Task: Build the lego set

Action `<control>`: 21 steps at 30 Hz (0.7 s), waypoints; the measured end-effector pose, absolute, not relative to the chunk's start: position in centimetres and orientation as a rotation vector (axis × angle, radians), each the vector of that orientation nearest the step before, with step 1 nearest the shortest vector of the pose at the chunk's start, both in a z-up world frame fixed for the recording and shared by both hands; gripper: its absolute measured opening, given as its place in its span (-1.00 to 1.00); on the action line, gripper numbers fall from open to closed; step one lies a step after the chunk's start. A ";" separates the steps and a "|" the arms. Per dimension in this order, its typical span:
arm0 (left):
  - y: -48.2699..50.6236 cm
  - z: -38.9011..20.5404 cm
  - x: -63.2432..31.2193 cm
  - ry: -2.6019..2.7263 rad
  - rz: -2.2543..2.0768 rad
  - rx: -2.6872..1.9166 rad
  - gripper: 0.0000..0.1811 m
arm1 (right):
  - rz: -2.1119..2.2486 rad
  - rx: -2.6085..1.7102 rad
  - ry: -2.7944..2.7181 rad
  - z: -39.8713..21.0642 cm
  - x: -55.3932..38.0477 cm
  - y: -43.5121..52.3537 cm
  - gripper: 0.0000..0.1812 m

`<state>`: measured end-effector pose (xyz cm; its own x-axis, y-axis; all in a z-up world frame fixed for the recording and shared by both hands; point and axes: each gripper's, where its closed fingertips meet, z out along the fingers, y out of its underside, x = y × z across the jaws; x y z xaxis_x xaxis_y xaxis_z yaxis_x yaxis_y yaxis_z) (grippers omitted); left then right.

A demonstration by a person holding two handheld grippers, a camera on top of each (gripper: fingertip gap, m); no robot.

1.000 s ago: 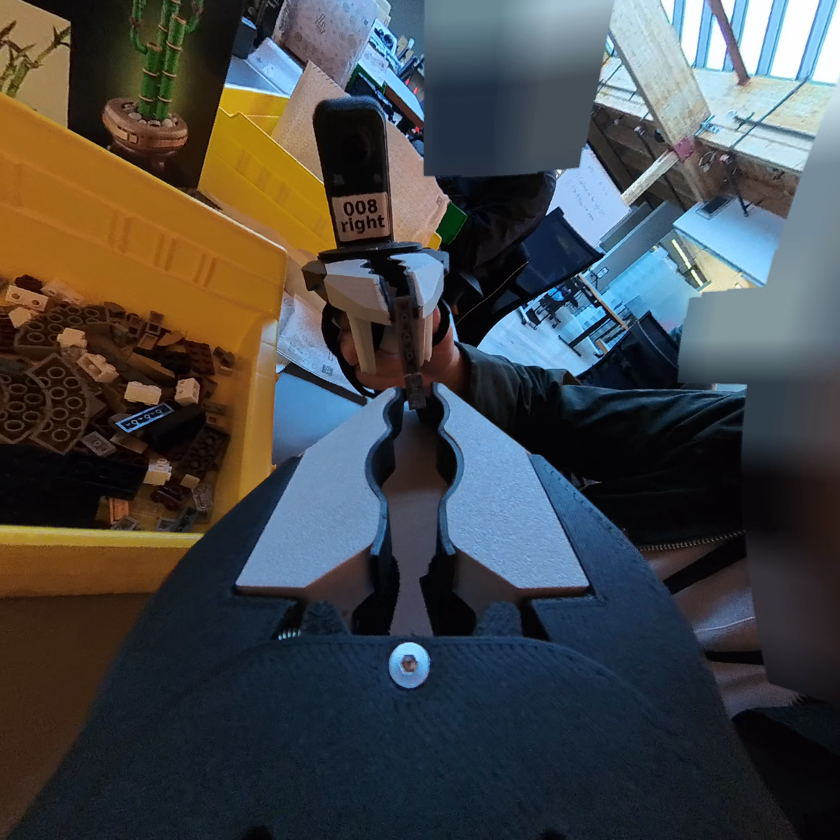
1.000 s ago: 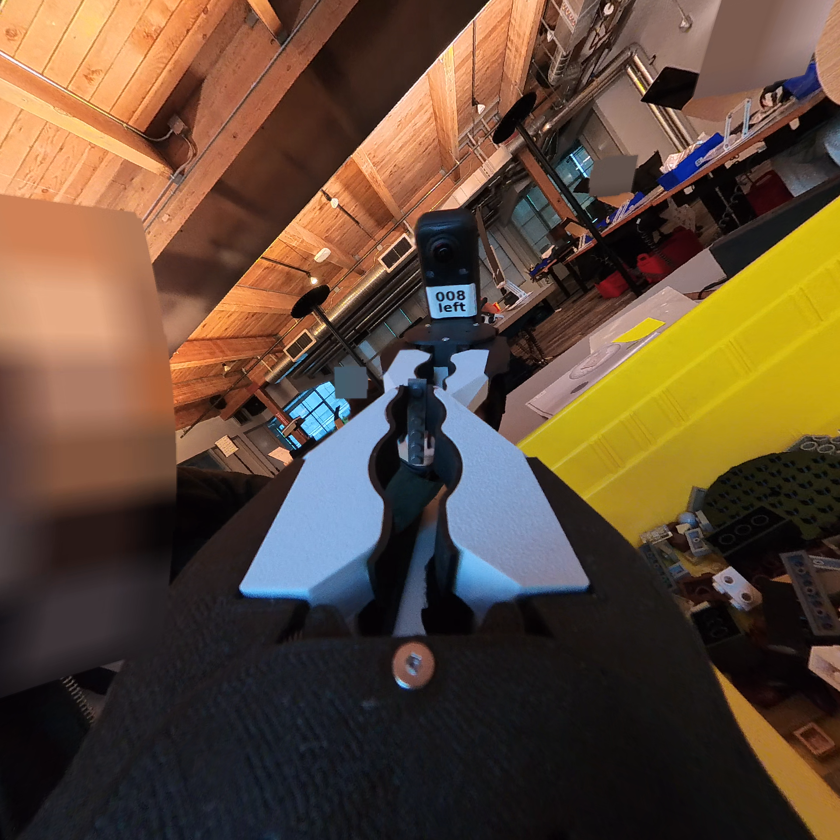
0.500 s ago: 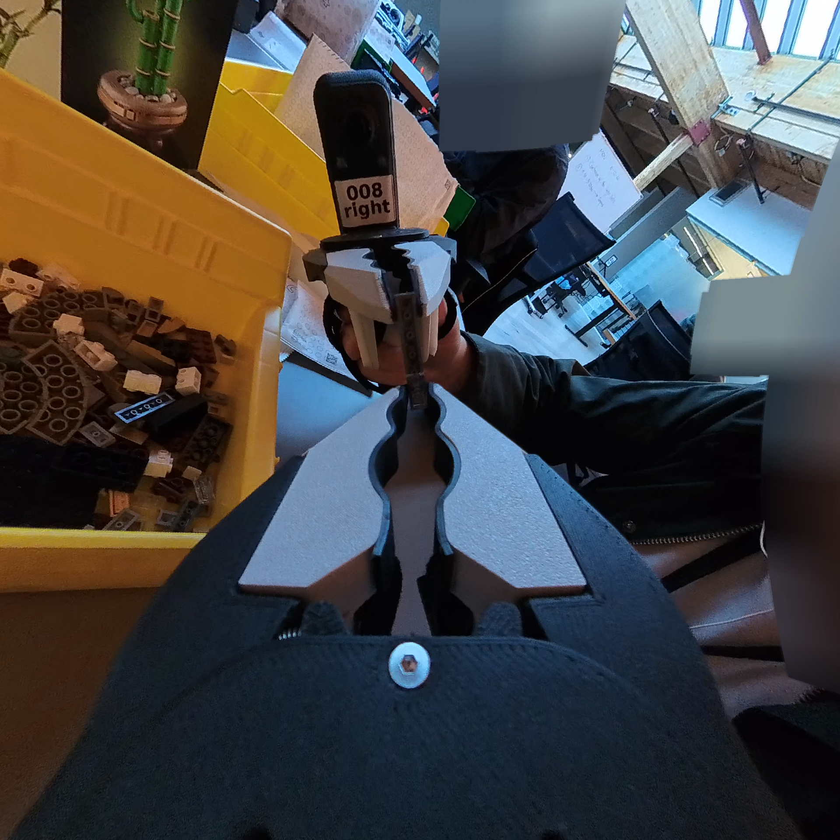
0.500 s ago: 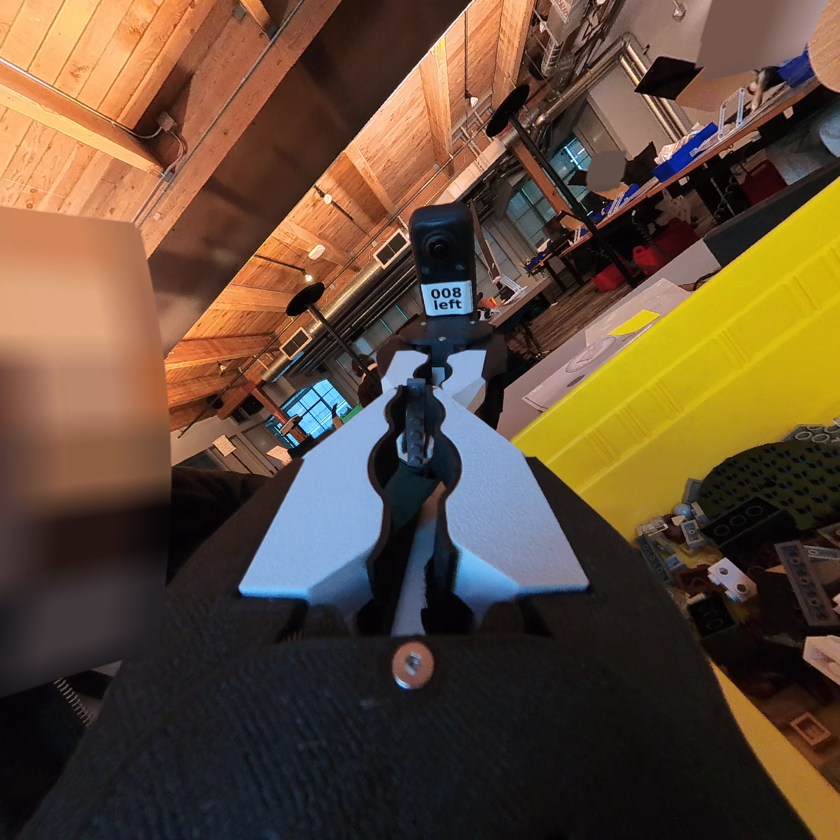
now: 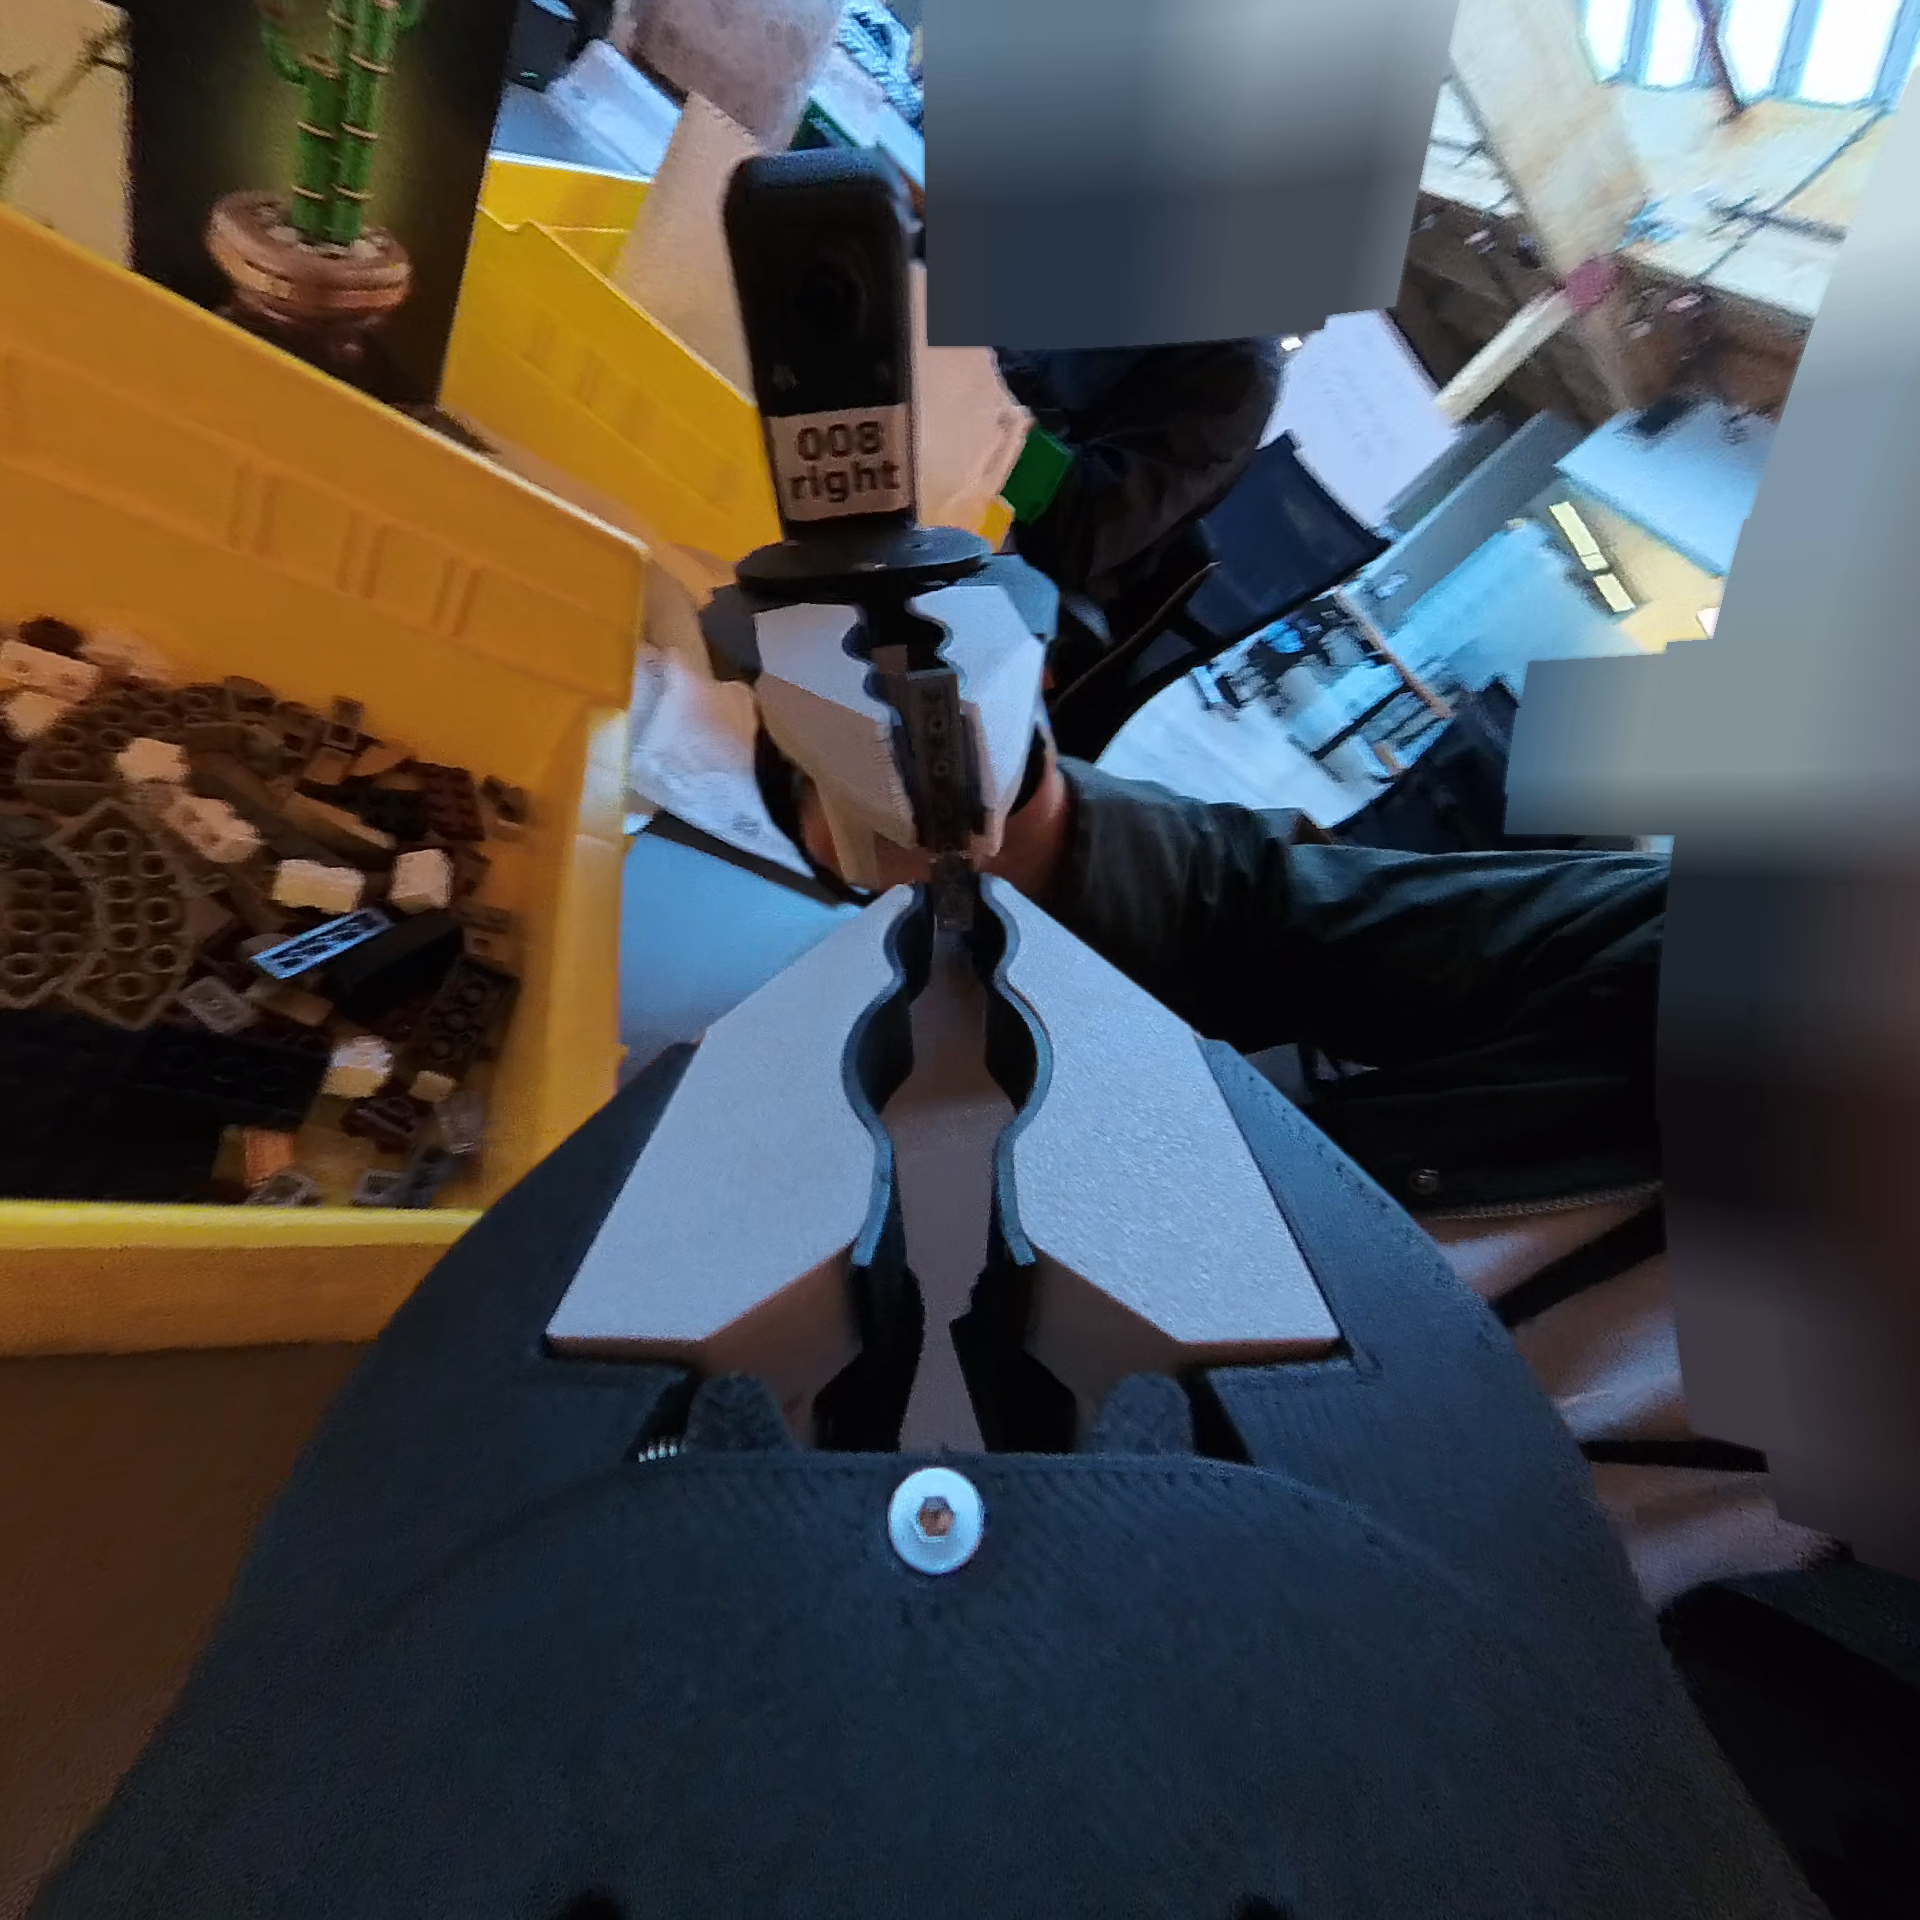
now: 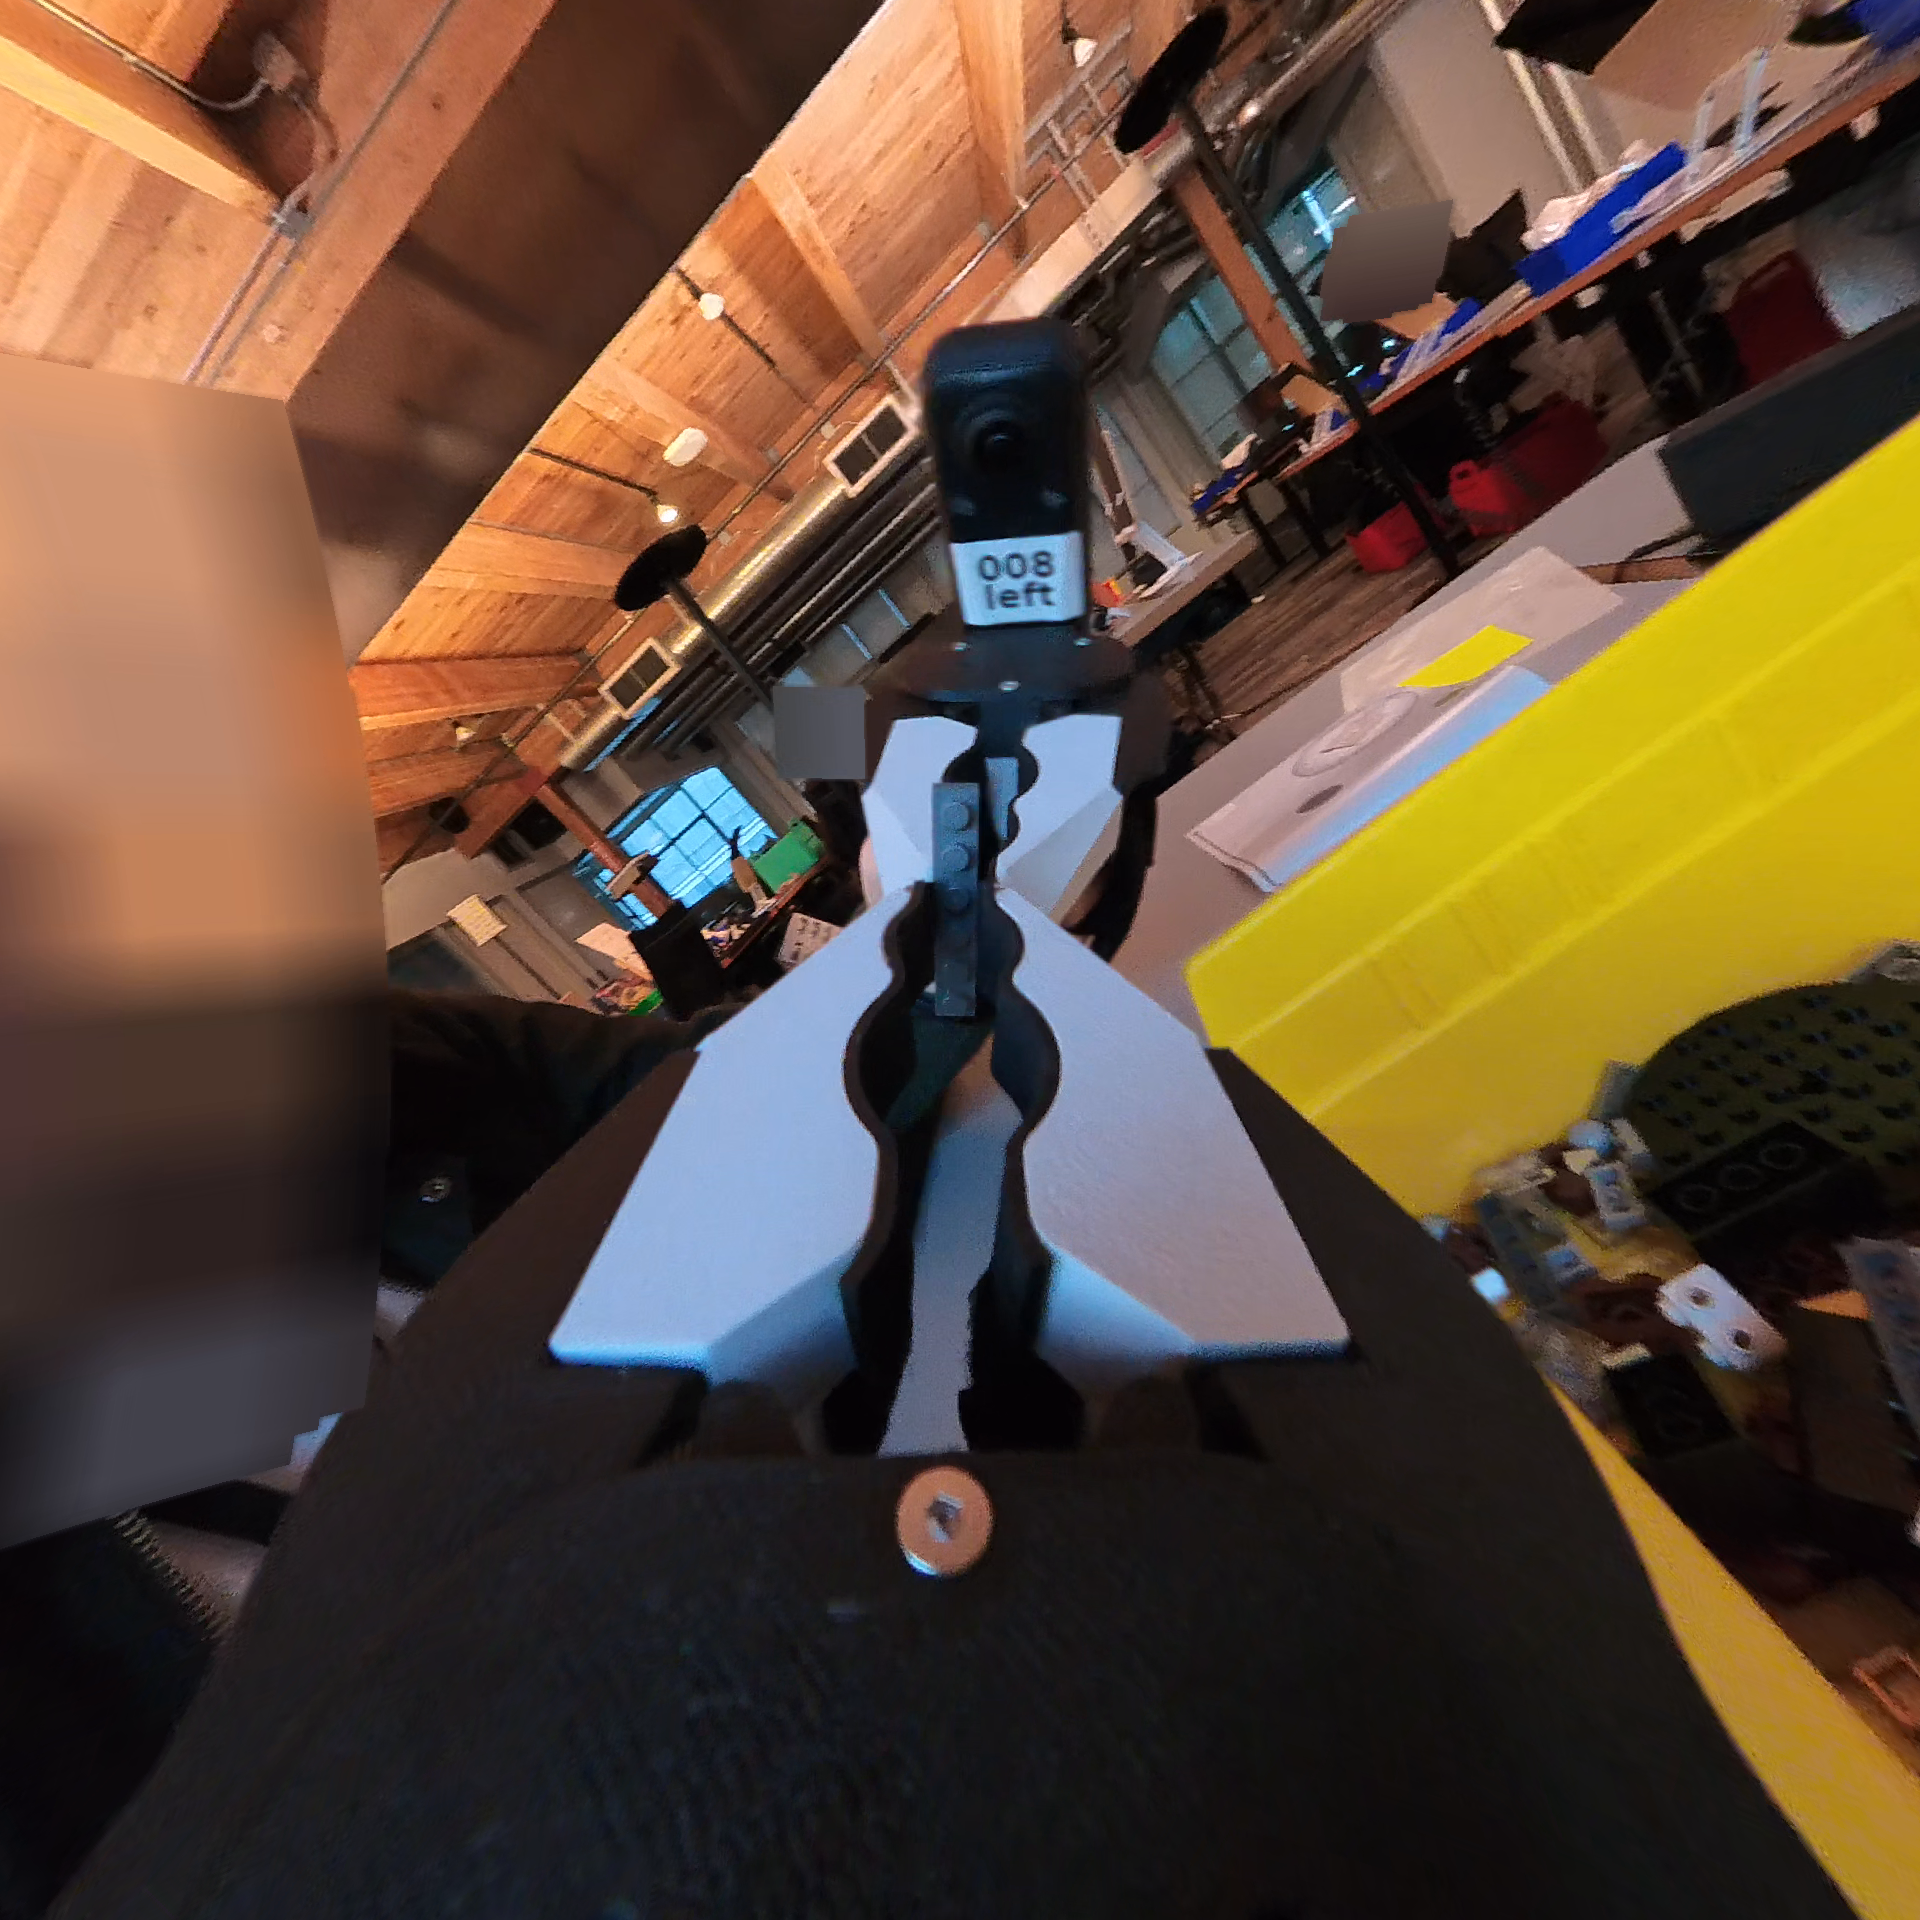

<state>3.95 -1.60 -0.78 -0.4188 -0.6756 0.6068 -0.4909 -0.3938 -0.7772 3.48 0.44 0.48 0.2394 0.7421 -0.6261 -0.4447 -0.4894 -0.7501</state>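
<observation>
The narrow dark-grey studded Lego plate (image 6: 957,896) hangs in mid-air between my two grippers, its long axis running tip to tip along both claws. My right gripper (image 6: 951,914) is clenched on its near end; my left gripper (image 5: 948,896) pinches the opposite end. The yellow plastic bin of loose bricks (image 5: 312,540) sits off to the side, well apart.

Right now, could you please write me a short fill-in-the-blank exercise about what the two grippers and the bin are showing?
1. The right gripper and the left gripper meet tip to tip on a long, thin ____ plate.
2. The loose bricks lie in a ____ bin.
3. In the left wrist view, the bin is on the ____ side.

Missing words: grey; yellow; left
</observation>
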 end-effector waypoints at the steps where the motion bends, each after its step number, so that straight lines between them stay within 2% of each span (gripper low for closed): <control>1: -2.1 -0.3 3.7 1.649 -2.000 -1.580 -0.94 | 1.504 -1.477 -0.307 0.9 3.2 0.1 -0.95; 10: -3.1 2.0 2.7 1.544 -2.435 -1.463 -0.95 | 1.786 -1.302 -0.352 3.1 3.0 -2.1 -0.95; 13: -0.5 0.5 3.9 1.470 -2.198 -1.585 -0.95 | 1.599 -1.368 -0.320 2.0 3.9 -0.6 -0.94; 15: 2.8 -0.6 4.9 1.397 -1.891 -1.672 -0.94 | 1.355 -1.438 -0.290 1.1 5.3 0.9 -0.95; 16: 4.6 -1.5 5.2 1.390 -1.693 -1.706 -0.90 | 1.230 -1.471 -0.248 0.7 6.4 1.8 -0.94; 18: 6.7 -2.8 5.3 1.395 -1.417 -1.767 -0.45 | 1.067 -1.507 -0.157 0.1 8.6 3.0 -0.94; 19: 6.5 -3.0 5.3 1.416 -1.396 -1.779 -0.38 | 1.018 -1.524 -0.116 -0.3 9.5 3.3 -0.94; 21: 5.8 -2.9 5.2 1.455 -1.425 -1.778 -0.38 | 0.936 -1.537 -0.046 -0.6 11.0 3.9 -0.94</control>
<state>5.23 5.77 -2.90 -0.0815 -0.8980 0.4324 -0.4509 -0.3537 -0.8195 11.00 3.88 -0.64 0.6674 0.5333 -0.5198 -0.4793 -0.2266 -0.8479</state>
